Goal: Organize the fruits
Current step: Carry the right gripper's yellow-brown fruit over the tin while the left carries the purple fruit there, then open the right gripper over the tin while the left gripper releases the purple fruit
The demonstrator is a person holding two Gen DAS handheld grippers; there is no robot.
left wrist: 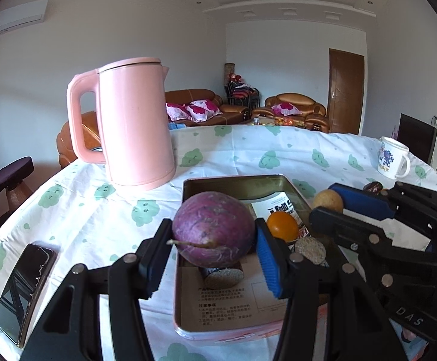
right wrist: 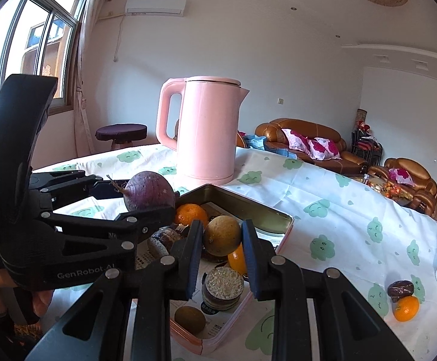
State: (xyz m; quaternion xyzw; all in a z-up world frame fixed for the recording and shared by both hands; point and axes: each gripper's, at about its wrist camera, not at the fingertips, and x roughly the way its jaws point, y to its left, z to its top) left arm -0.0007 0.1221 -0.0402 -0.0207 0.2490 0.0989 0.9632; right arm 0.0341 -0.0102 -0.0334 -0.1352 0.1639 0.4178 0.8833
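We hold the purple root and yellow fruit clamped above the tin; lower each gently before releasing.

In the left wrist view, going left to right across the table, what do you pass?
Phone → pink kettle → purple round fruit held in the left gripper → orange fruit in the tin → tan round fruit in the right gripper → white mug.
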